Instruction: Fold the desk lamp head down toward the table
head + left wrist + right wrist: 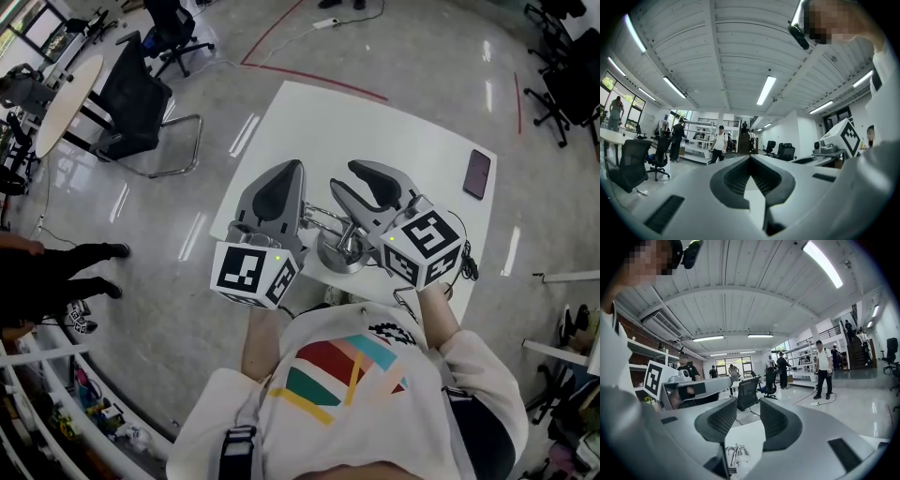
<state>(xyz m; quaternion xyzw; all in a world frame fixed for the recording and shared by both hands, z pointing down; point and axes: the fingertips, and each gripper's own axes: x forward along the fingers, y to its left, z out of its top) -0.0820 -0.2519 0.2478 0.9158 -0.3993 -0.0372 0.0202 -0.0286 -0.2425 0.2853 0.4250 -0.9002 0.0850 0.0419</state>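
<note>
The left tongs point(750, 160) are shut tight, tips together with nothing gripped. The right tongs point(748, 404) stand apart and hold nothing. The desk lamp point(339, 249) sits on the white tabletop point(394, 131) between the two pairs, below the right tongs' jaws rather than between them. A phone point(476, 173) lies well beyond the right tongs.
</note>
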